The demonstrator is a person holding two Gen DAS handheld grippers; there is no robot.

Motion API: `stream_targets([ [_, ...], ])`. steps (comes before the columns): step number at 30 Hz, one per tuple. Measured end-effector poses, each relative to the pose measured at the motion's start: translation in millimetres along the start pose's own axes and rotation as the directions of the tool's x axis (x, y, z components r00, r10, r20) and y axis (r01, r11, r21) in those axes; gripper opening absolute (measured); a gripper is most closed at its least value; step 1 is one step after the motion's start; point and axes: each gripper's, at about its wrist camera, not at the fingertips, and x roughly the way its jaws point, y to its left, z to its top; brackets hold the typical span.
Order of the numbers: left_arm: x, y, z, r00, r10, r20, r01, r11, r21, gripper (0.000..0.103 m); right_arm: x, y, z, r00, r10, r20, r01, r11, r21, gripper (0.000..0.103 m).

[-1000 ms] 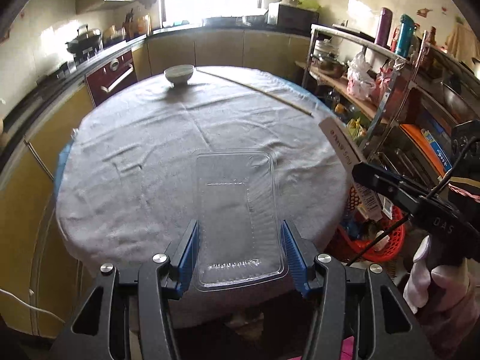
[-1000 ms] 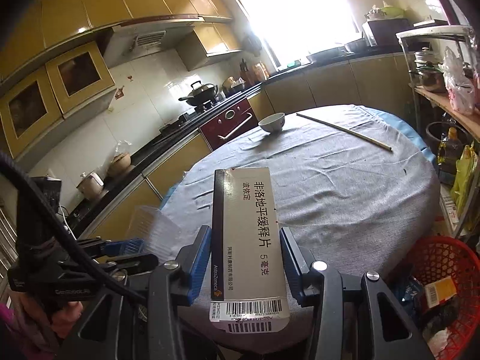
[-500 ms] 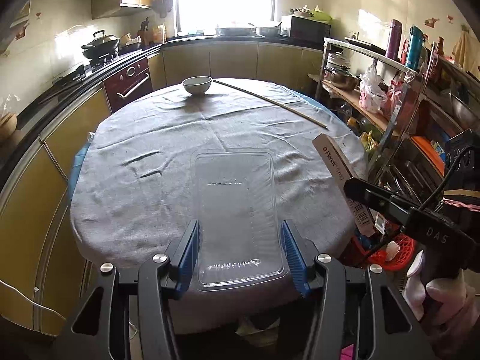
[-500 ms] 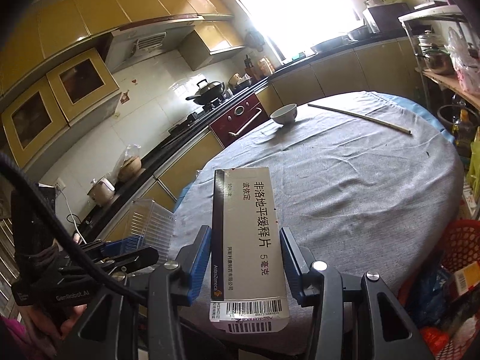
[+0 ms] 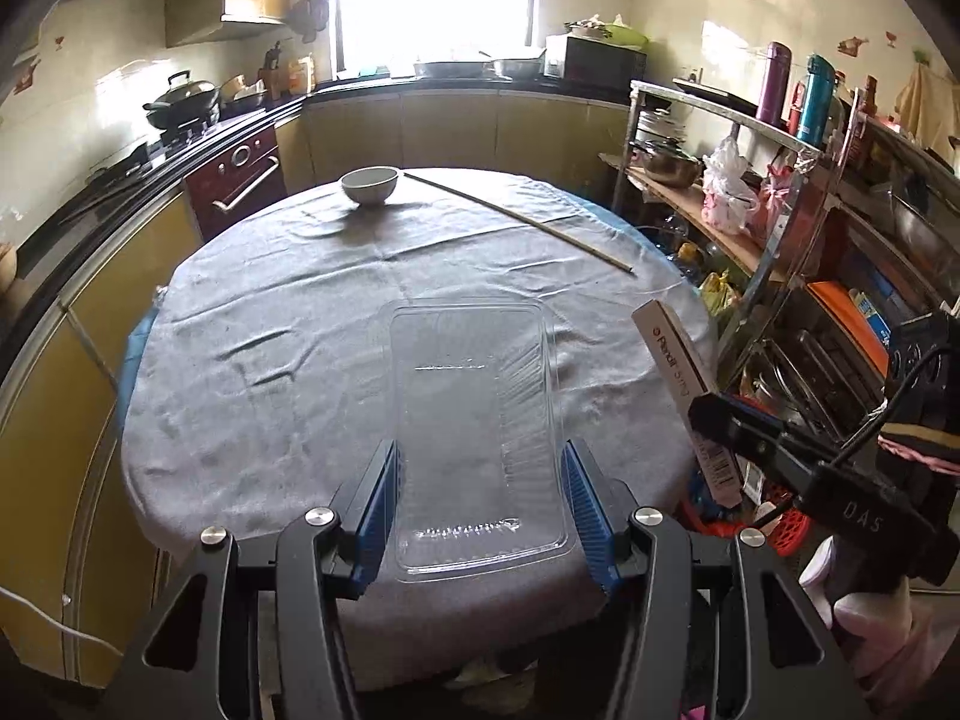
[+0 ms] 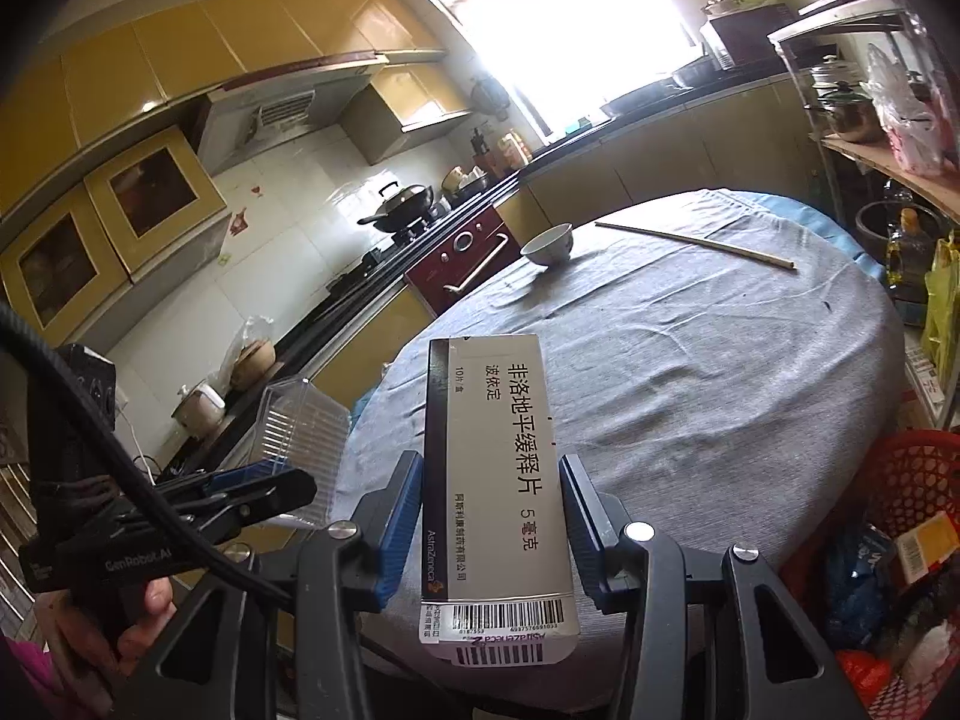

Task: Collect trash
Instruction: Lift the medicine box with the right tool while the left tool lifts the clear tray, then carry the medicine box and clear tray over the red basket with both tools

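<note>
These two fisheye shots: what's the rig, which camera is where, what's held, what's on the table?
No robot: a person carries a hand-held gripper in each hand, with a camera looking along its fingers. The left wrist view shows the left hand-held gripper shut on a clear plastic tray. The right wrist view shows the right hand-held gripper shut on a medicine box. On the cloth-covered round table lie a white bowl and a thin stick. A red basket sits beside it.
</note>
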Motion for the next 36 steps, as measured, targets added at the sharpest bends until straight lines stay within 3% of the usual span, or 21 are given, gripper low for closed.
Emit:
stream_targets([
  [21, 18.6, -56.3, 27.2, 0.997, -0.073, 0.005, 0.073, 0.994, 0.083, 0.056, -40.4, -43.7, 5.7, 0.992, -0.081, 0.096, 0.072, 0.992, 0.099, 0.049],
  [36, 30.0, -86.9, 33.6, 0.992, -0.127, -0.013, 0.128, 0.982, 0.138, 0.056, -86.9, -83.7, 8.6, 0.969, -0.184, 0.167, 0.153, 0.972, 0.18, 0.048],
])
